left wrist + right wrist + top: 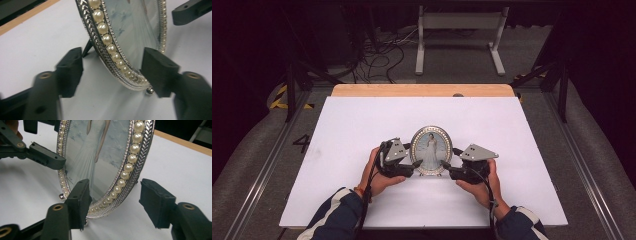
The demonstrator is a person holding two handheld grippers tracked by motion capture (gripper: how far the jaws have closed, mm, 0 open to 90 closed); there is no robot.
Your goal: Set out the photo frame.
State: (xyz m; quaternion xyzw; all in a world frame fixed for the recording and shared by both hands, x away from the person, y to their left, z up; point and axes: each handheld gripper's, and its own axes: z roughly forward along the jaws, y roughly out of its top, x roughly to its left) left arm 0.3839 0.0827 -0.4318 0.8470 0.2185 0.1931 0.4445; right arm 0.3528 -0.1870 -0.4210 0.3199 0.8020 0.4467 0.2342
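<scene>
Two tools gape, gripping nothing | frame (431, 149) stands upright mid-desk (362, 125), long axis vertical | left tool (416, 164) straddles its lower-left rim, right tool (445, 165) its lower-right rim | both equally near, rim between each tool's jaws

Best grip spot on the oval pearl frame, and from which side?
Judging by its pose, take the oval frame by its lower rim, edge-on from either side. It stands upright on a rear strut, so the thin metal edge fits between open jaws, as the left gripper and right gripper already straddle it. Avoid the glass face.
</scene>
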